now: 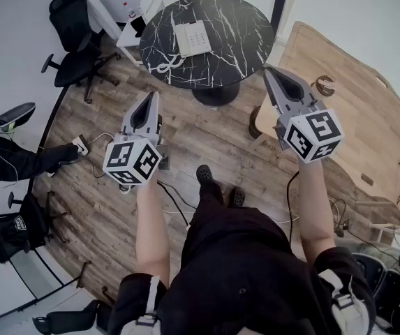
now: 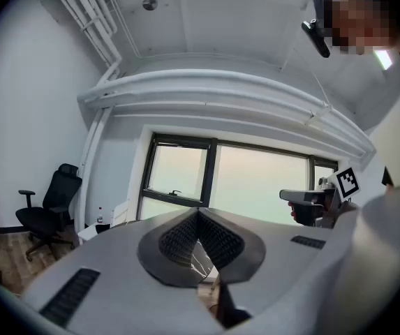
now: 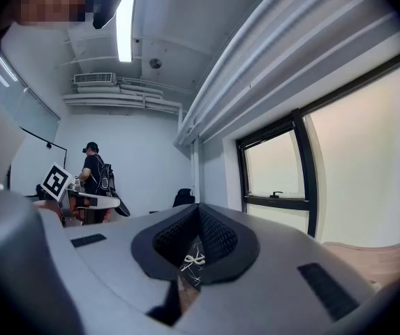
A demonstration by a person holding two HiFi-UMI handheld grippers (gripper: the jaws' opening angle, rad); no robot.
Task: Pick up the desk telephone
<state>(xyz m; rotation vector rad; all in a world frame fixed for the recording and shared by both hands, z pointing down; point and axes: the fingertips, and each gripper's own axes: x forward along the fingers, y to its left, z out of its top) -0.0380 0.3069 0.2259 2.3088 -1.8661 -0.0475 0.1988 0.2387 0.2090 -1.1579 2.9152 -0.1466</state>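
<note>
The white desk telephone (image 1: 193, 38) lies on a round black marble table (image 1: 241, 26) at the top of the head view, its coiled cord (image 1: 165, 65) trailing to the table's near left edge. Both grippers are held level over the wooden floor, short of the table. The left gripper (image 1: 151, 98) is shut and empty, below the cord. To the right of the table's near edge, the right gripper (image 1: 269, 72) is also shut and empty. In the left gripper view the jaws (image 2: 198, 215) meet; in the right gripper view the jaws (image 3: 198, 211) meet, with a bit of cord (image 3: 194, 260) showing below them.
A large wooden table (image 1: 353, 117) fills the right side. A black office chair (image 1: 74, 40) stands left of the round table. A seated person's legs (image 1: 18, 160) reach in from the left, and cables (image 1: 175, 204) lie on the floor. Another person (image 3: 95, 173) stands far off.
</note>
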